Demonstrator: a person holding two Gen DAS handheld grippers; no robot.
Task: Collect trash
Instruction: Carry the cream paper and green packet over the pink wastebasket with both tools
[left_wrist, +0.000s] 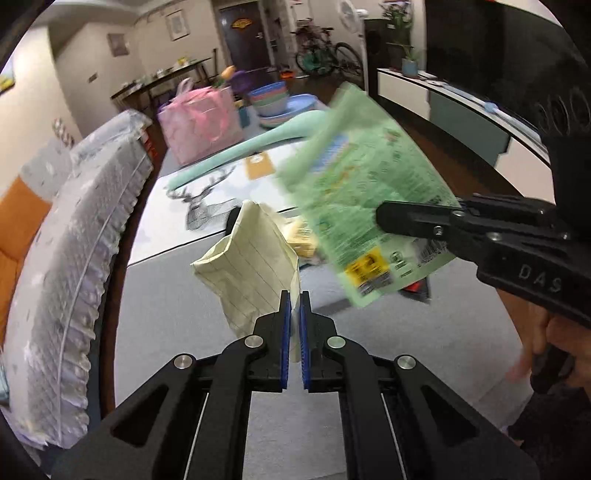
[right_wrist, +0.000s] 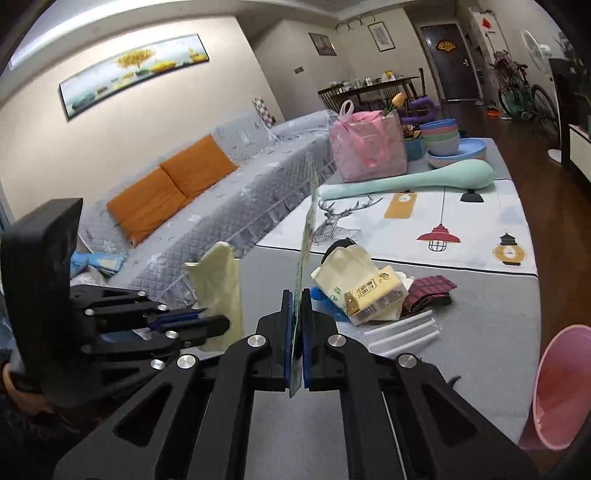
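Observation:
My left gripper is shut on a crumpled sheet of pale yellow lined paper and holds it above the table; the paper also shows in the right wrist view. My right gripper is shut on a green snack wrapper, seen edge-on in the right wrist view. In the left wrist view the right gripper comes in from the right with the wrapper raised. The left gripper shows at the left of the right wrist view.
On the grey table lie a tissue pack, a red plaid cloth, clear plastic strips, a mint pillow, a pink bag and stacked bowls. A pink bin stands at right. A sofa runs along the left.

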